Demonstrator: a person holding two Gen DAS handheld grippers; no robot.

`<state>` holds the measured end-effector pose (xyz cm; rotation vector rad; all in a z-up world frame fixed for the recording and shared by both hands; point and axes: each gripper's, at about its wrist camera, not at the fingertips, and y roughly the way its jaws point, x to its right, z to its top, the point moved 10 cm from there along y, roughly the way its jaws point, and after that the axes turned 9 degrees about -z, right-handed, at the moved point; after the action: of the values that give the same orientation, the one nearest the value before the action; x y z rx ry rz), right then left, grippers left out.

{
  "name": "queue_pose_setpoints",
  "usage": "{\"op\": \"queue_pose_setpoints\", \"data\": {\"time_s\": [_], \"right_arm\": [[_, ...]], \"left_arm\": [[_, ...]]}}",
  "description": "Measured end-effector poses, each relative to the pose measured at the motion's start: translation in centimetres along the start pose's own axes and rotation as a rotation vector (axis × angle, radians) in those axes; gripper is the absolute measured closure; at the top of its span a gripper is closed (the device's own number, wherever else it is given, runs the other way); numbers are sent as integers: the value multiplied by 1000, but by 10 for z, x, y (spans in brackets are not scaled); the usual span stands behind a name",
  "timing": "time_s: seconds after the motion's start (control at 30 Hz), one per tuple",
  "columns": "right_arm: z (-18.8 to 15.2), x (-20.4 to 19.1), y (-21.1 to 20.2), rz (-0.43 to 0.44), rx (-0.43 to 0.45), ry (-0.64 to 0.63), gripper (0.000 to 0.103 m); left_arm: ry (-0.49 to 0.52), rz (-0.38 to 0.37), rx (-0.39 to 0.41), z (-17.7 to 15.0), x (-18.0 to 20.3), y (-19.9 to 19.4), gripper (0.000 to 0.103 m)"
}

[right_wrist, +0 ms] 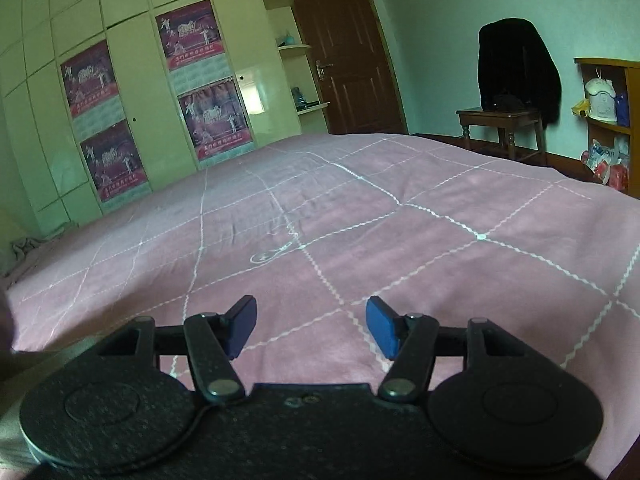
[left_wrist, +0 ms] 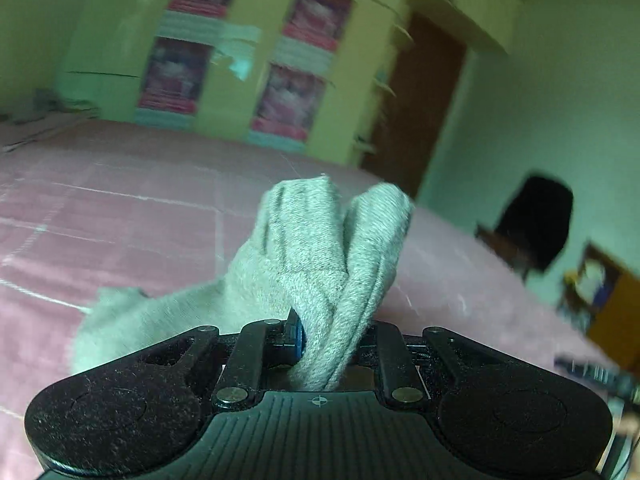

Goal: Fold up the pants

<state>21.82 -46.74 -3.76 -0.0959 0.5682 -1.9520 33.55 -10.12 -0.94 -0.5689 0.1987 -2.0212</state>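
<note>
One hand-held gripper, my left (left_wrist: 320, 344), was clamped on the grey pants (left_wrist: 316, 264), which trailed down-left onto the bed (left_wrist: 120, 220); my right hand-held gripper (right_wrist: 311, 328) gaped empty, pants unseen.

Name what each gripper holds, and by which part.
Left gripper: shut on a bunched fold of the grey pants. Right gripper: open, nothing between its fingers.

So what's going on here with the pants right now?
The left tool is shut on a bunched fold of the grey pants, holding it up above the pink bedspread. The right tool is open and holds nothing, pointing across the bedspread toward the wardrobe.
</note>
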Motion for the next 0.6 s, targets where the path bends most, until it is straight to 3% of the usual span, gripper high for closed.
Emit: {"op": "queue_pose_setpoints", "data": {"time_s": [0.17, 0.3, 0.4, 0.47, 0.53, 0.6], "right_arm": [[-1, 10, 8, -49, -6, 29, 41], [9, 31, 7, -192, 61, 48, 36], [7, 38, 12, -173, 45, 98, 34], [5, 39, 15, -151, 34, 115, 31], [4, 39, 16, -142, 28, 124, 29], [4, 38, 17, -129, 27, 136, 29]], "left_arm": [[108, -34, -118, -22, 50, 34, 87], [199, -13, -227, -49, 87, 45, 86], [235, -34, -295, -71, 107, 41, 60], [212, -128, -286, -69, 122, 41, 12], [154, -166, -246, -62, 125, 28, 12], [101, -120, -179, -55, 109, 8, 12]]}}
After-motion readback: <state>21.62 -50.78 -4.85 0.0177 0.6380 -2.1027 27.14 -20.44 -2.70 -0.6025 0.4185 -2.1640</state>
